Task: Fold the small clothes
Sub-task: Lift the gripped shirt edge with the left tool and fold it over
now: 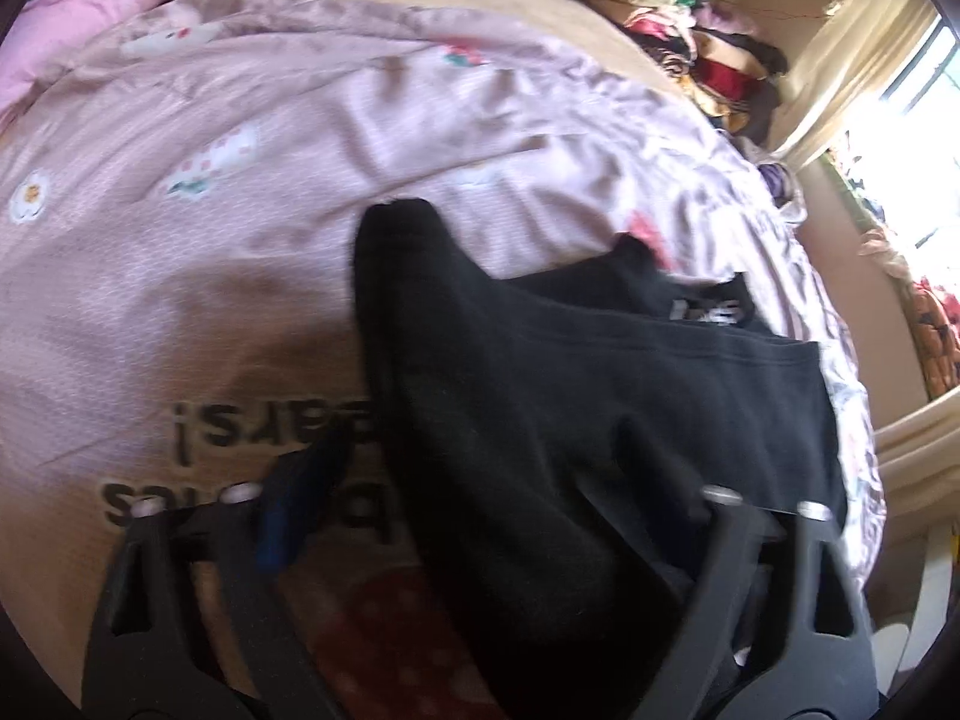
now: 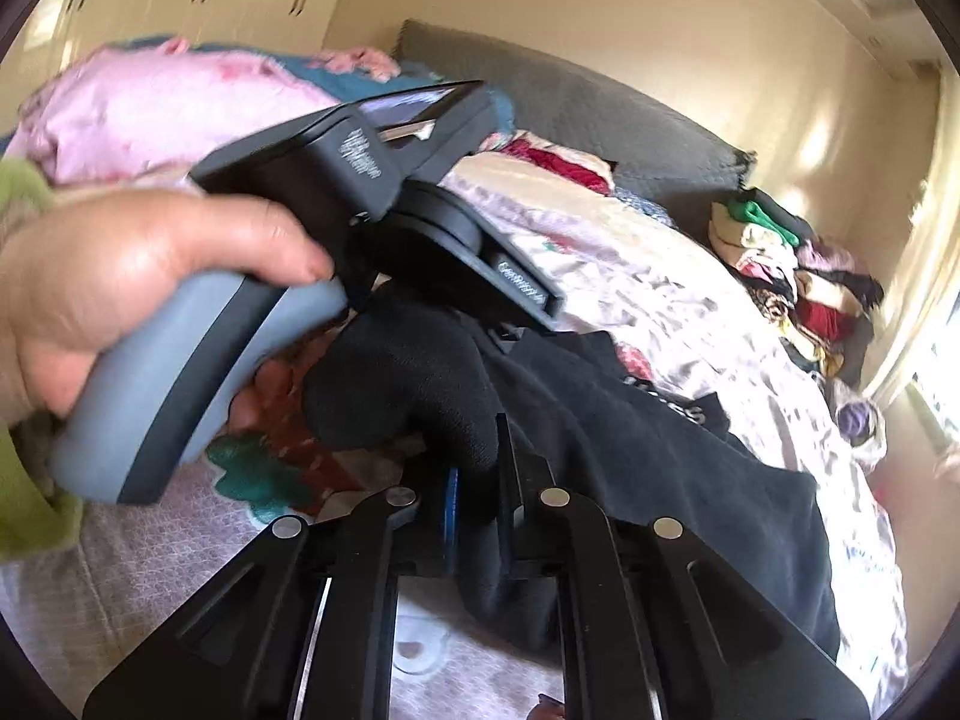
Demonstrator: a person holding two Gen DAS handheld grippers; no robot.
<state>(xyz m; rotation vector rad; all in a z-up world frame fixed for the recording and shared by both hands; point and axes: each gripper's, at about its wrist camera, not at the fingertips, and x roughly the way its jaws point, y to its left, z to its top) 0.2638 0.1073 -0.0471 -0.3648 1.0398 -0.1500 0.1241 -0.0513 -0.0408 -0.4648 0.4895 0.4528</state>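
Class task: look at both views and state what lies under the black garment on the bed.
The black garment lies on a pink printed sheet; whatever part of the print it covers cannot be seen.
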